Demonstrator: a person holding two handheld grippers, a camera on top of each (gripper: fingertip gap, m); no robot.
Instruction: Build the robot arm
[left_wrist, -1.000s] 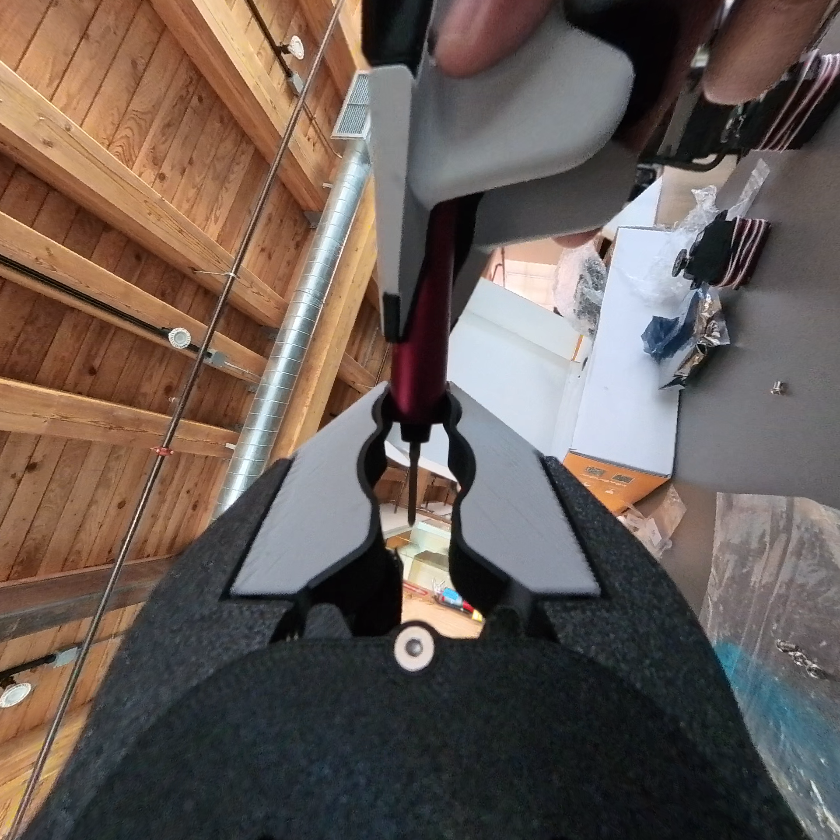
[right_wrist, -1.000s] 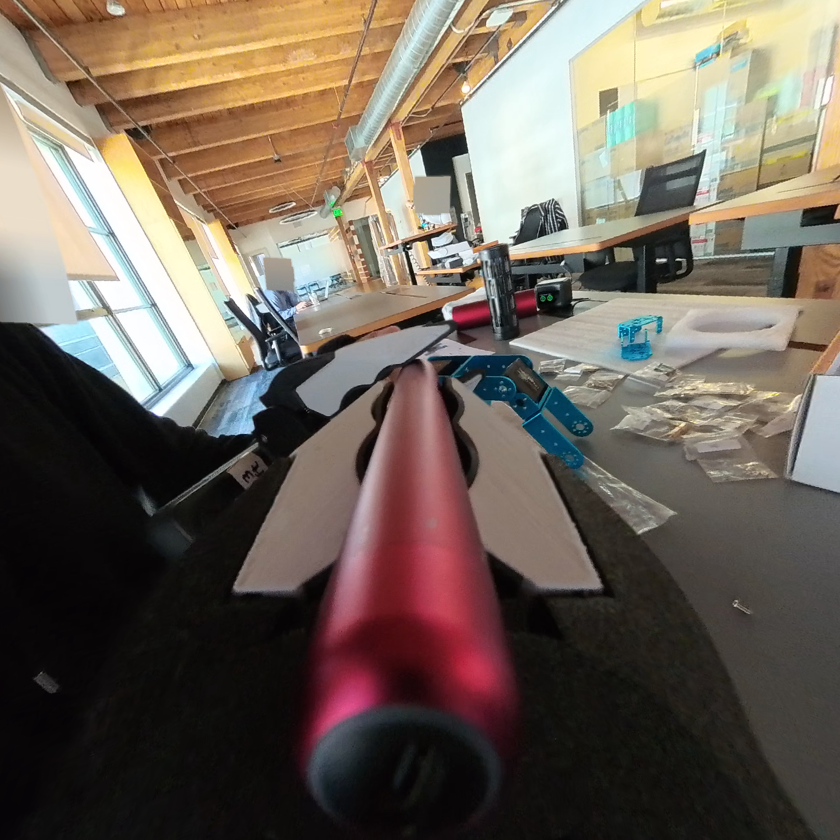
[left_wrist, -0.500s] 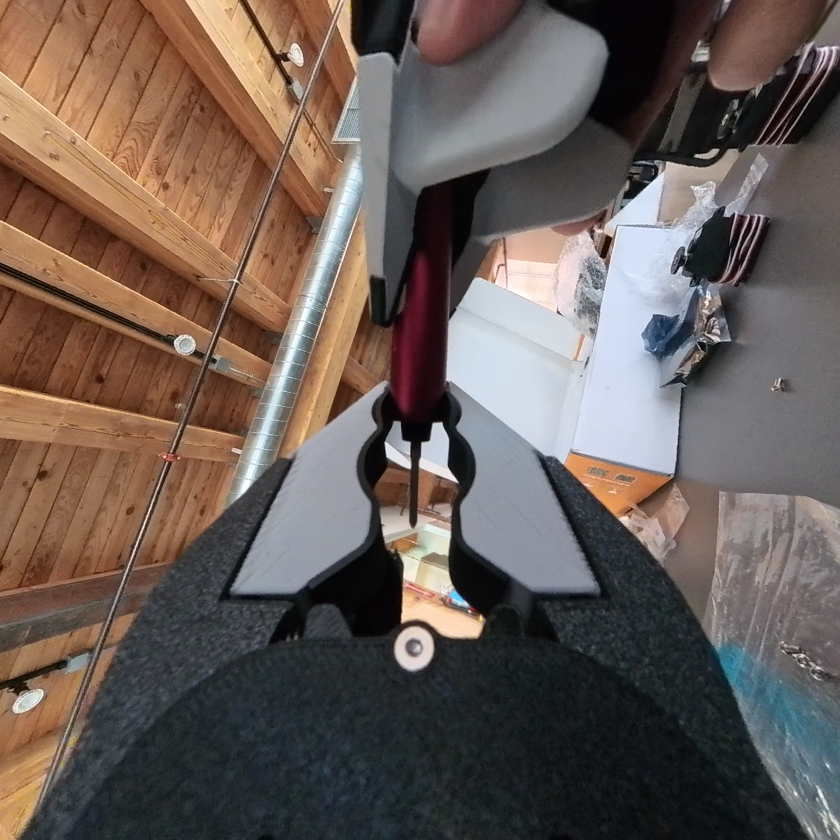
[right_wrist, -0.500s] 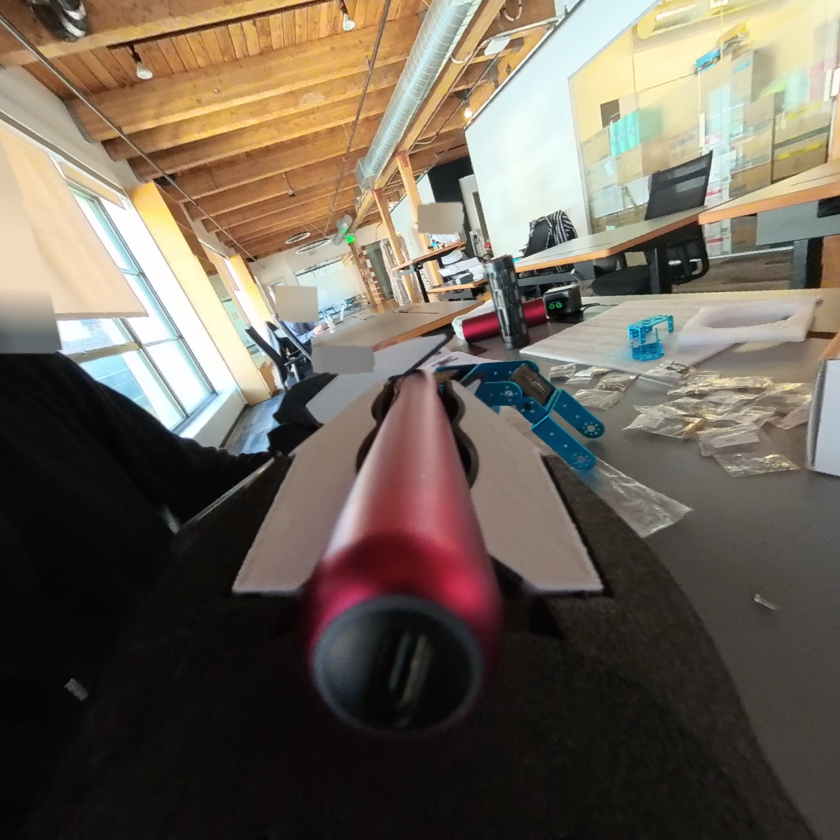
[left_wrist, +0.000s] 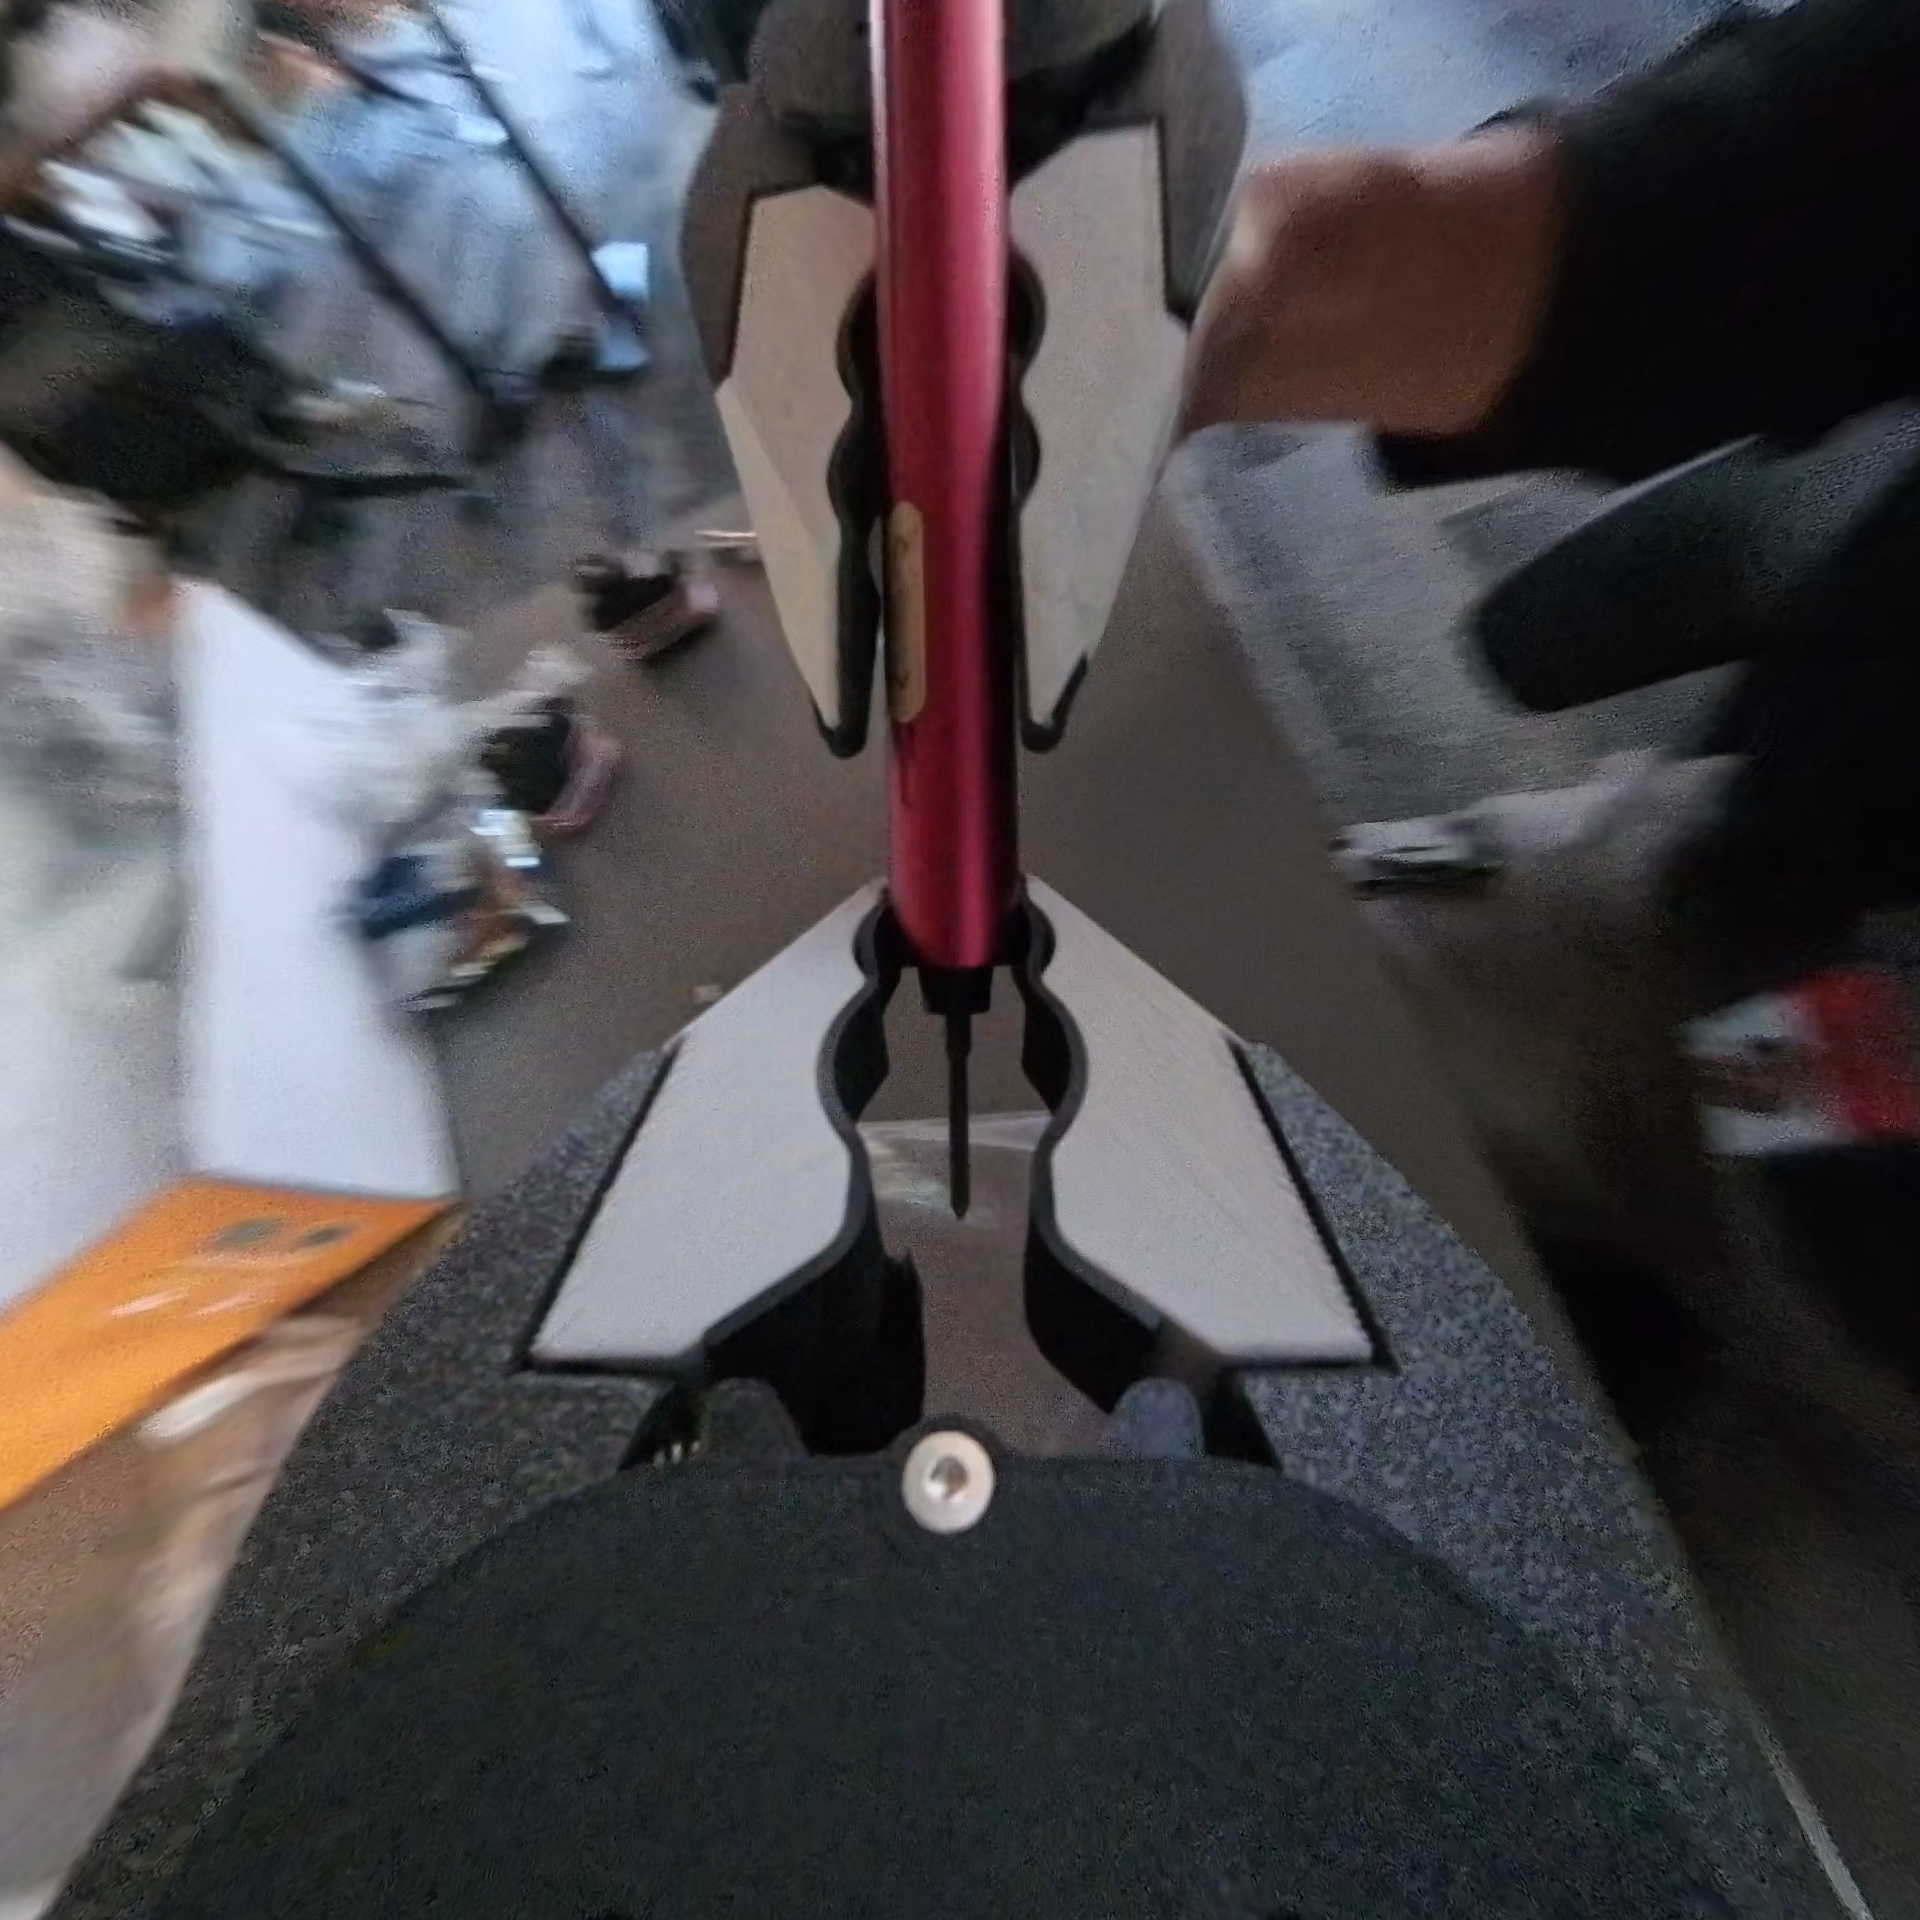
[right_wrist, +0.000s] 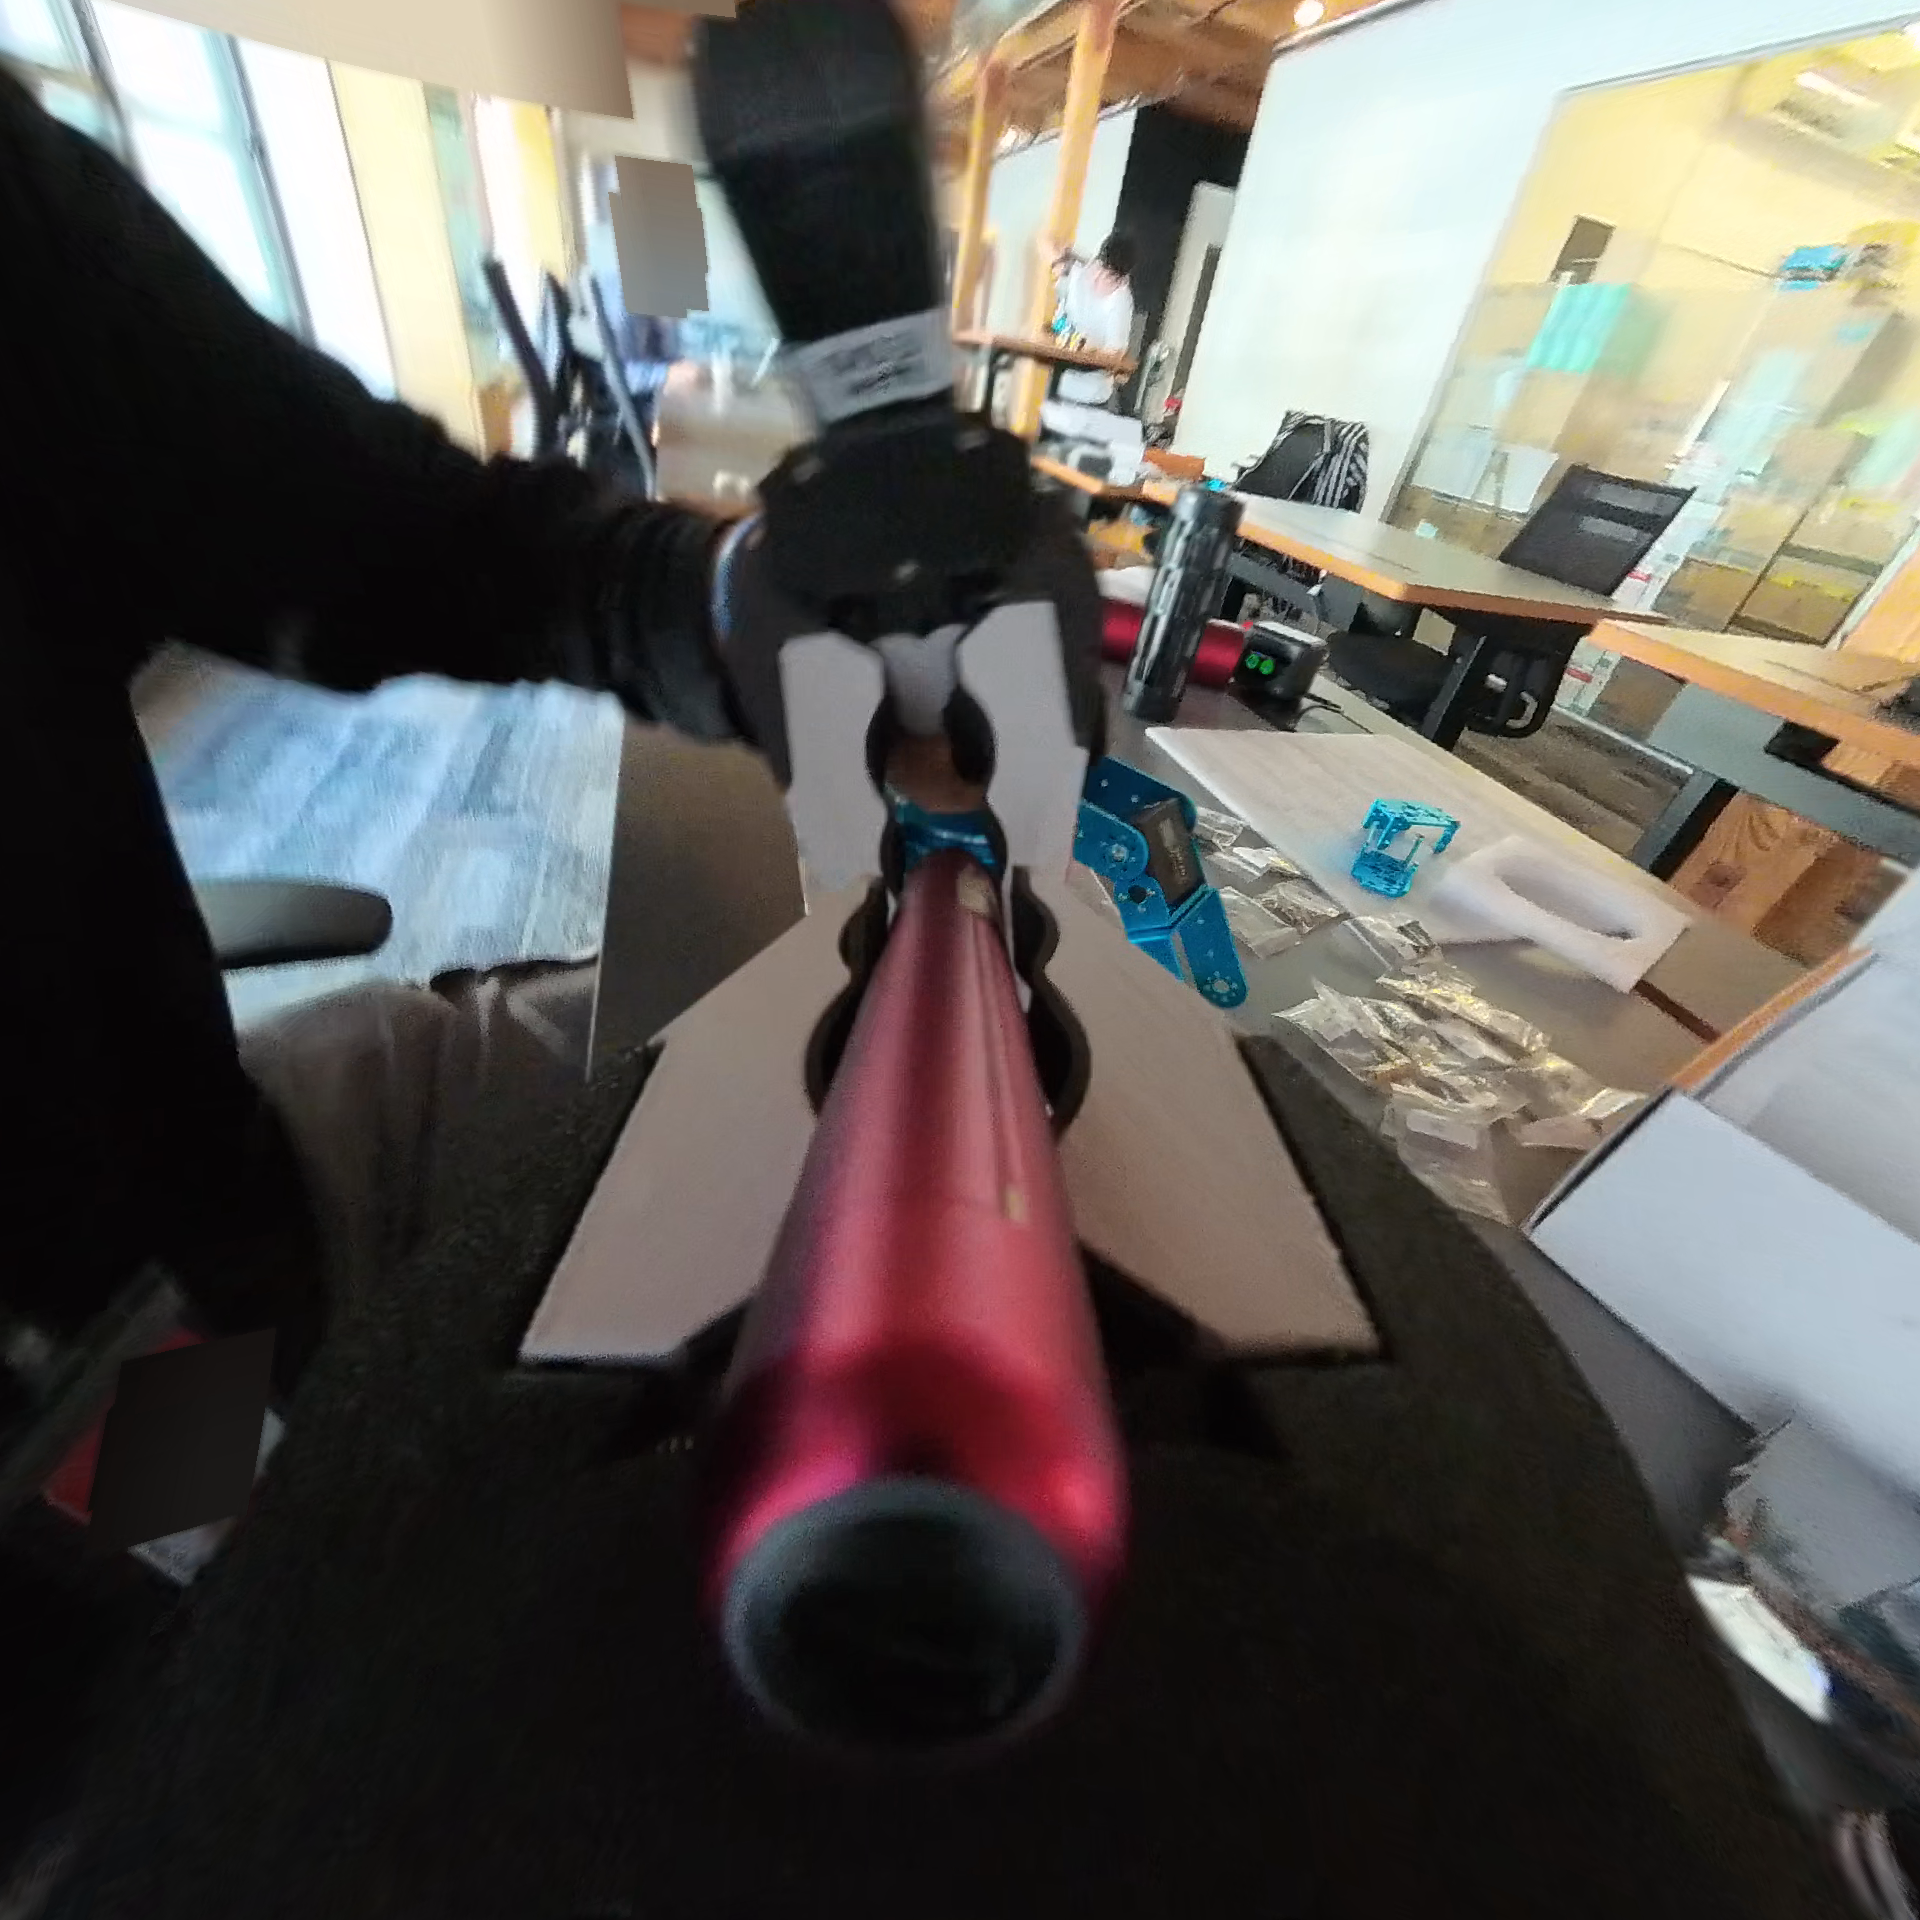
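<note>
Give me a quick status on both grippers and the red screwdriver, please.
Left gripper shut on red screwdriver near its bit. Right gripper shut on its handle. Grippers face each other, nothing between.

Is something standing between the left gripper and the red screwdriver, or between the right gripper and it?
Nothing visible does. The left gripper is shut directly on the front end of the red screwdriver, and the right gripper grips its barrel farther up.

**Two grippers meet on one tool at centre frame**

In the right wrist view, the screwdriver (right_wrist: 925, 1195) runs up the centre from the right gripper (right_wrist: 940, 914) into the left gripper (right_wrist: 930, 748) above it. A bracket assembly (right_wrist: 1153, 883) lies just right; bags (right_wrist: 1403, 1039) lie farther right.
</note>
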